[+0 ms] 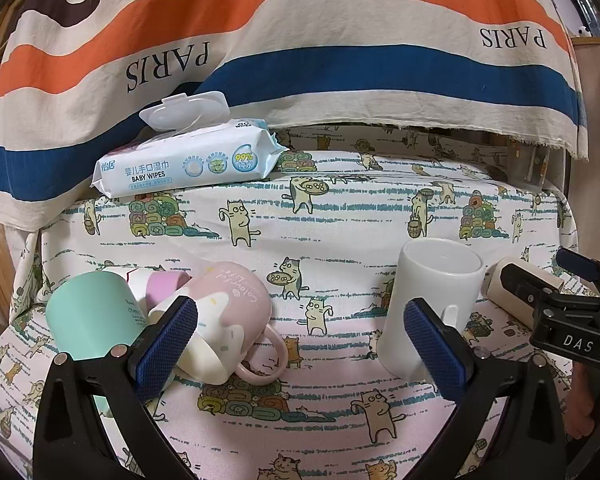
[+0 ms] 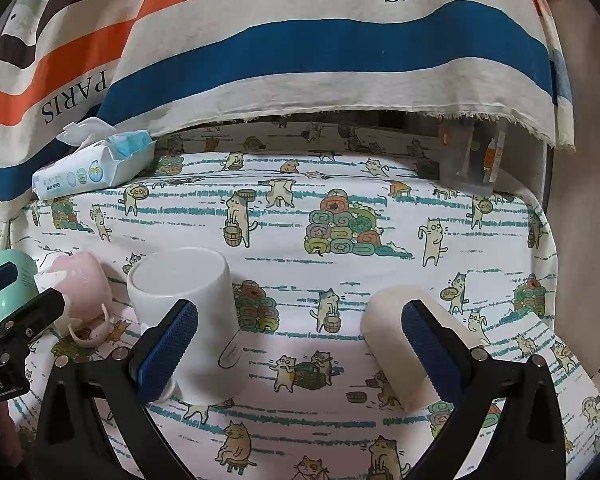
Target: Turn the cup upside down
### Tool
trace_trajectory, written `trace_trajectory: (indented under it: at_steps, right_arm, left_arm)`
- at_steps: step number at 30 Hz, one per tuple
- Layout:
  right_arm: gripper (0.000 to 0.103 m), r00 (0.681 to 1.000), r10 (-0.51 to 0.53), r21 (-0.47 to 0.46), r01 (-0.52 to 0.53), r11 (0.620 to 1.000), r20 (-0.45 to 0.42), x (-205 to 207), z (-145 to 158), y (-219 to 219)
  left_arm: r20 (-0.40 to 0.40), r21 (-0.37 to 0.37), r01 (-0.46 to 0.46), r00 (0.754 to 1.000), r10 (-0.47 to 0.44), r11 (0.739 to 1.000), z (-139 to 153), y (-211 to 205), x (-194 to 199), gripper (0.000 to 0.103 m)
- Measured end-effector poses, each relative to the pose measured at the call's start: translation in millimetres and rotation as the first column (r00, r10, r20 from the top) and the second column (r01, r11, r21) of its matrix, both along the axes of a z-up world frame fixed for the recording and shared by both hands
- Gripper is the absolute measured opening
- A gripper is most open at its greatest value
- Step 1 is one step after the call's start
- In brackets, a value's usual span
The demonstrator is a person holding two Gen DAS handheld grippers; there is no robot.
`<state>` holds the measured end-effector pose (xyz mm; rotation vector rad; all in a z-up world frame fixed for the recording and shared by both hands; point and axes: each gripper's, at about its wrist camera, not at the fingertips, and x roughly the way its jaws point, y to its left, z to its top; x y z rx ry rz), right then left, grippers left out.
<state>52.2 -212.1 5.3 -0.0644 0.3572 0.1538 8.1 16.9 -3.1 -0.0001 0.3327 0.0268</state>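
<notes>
A white mug (image 1: 432,300) stands upside down on the cat-print cloth; it also shows in the right wrist view (image 2: 188,304). A pink mug (image 1: 228,320) lies on its side at the left, next to a mint-green cup (image 1: 88,316). A cream cup (image 2: 404,344) lies on its side at the right. My left gripper (image 1: 300,344) is open, its fingers between the pink and white mugs. My right gripper (image 2: 300,344) is open, its fingers between the white mug and the cream cup. Neither holds anything.
A pack of baby wipes (image 1: 188,160) lies at the back left. A striped PARIS cloth (image 1: 300,40) hangs behind. A clear container (image 2: 468,164) stands at the back right. A small purple and white cup (image 1: 160,284) lies behind the pink mug.
</notes>
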Motion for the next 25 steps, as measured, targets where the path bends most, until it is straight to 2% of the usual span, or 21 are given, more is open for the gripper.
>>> trace_trajectory:
  at_steps: [25]
  right_arm:
    - [0.103,1.000,0.001,0.000,-0.001,1.000,0.000,0.5,0.2,-0.2]
  left_arm:
    - [-0.003,0.003,0.001,1.000,-0.001,1.000,-2.1,-0.4,1.3,0.103]
